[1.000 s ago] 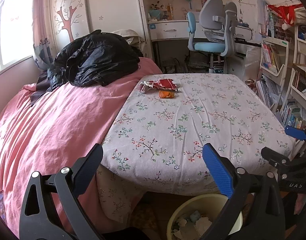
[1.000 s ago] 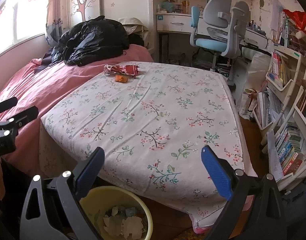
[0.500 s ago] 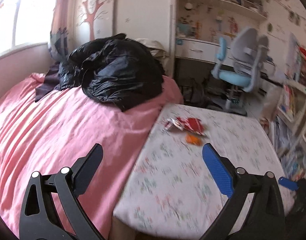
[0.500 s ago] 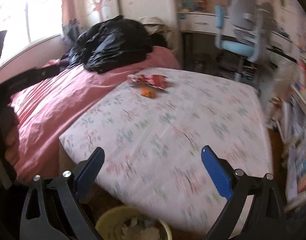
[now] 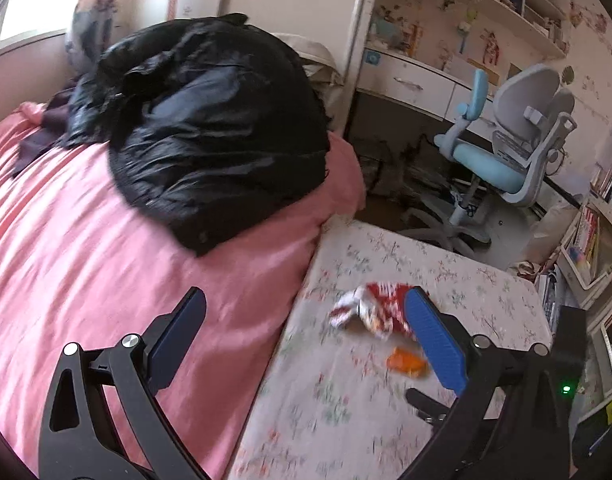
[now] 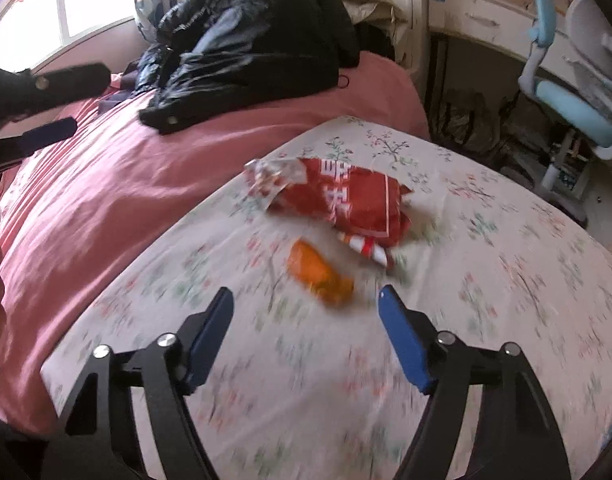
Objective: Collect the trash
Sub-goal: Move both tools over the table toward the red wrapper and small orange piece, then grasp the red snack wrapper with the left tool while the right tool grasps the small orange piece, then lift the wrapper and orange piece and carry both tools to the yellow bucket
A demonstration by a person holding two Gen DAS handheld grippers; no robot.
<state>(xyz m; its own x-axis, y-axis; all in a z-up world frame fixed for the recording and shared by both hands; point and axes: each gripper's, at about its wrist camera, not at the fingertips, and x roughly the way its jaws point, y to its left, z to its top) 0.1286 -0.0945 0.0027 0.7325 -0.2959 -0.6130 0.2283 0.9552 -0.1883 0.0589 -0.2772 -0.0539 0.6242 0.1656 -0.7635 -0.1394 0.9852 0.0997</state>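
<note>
Since the right gripper (image 6: 303,316) sits just short of the orange scrap (image 6: 321,274), this looks like the reach-in step. Its jaws have just been closing but are still apart, nothing between them. Next move: push forward so they straddle the scrap, then squeeze. The red wrapper (image 6: 338,200) lies just beyond it on the floral sheet (image 6: 486,320). Left gripper (image 5: 306,330) is wide open and empty. Pink blanket (image 5: 85,248) left, desk chair (image 5: 506,148) far right.
</note>
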